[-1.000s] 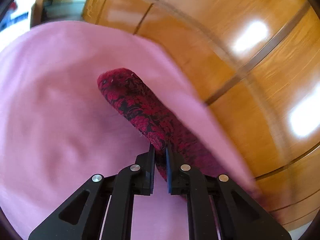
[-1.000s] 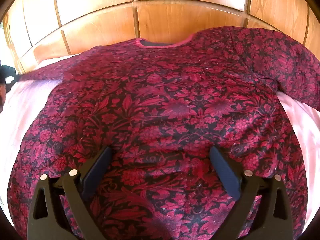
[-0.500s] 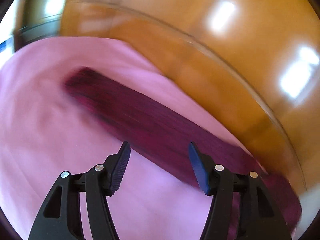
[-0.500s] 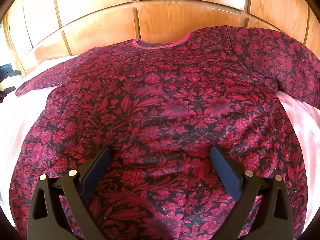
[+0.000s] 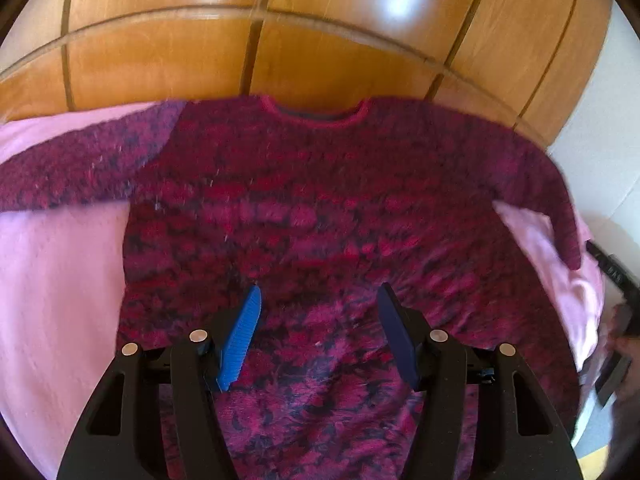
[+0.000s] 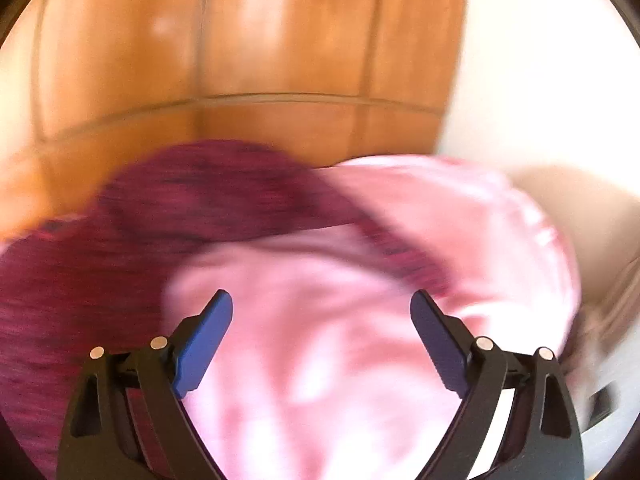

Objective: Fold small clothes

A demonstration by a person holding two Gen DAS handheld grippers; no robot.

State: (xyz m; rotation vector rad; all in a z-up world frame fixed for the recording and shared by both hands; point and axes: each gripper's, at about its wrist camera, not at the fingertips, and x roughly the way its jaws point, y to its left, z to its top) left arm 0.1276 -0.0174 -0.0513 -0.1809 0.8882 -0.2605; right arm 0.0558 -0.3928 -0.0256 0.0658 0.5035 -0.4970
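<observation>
A dark red floral long-sleeved top [image 5: 320,208] lies flat on a pink sheet [image 5: 60,280], neckline toward the wooden headboard. Its left sleeve [image 5: 72,168] stretches out to the left and its right sleeve [image 5: 560,208] bends down at the sheet's right edge. My left gripper [image 5: 318,312] hovers open over the top's middle with nothing between its fingers. In the blurred right wrist view, my right gripper [image 6: 322,320] hangs over bare pink sheet [image 6: 320,360], jaws wide and closing slightly with nothing between them. The right sleeve [image 6: 400,252] runs across beyond it.
A glossy wooden headboard [image 5: 320,40] stands right behind the bed. A white wall [image 6: 540,60] and a beige surface [image 6: 592,208] lie to the right. The other gripper's dark body [image 5: 616,288] and a hand show at the left wrist view's right edge.
My left gripper let go of the left sleeve's cuff, opened and swung right over the top's body. My right gripper swung right from the top's body to the pink sheet by the right sleeve.
</observation>
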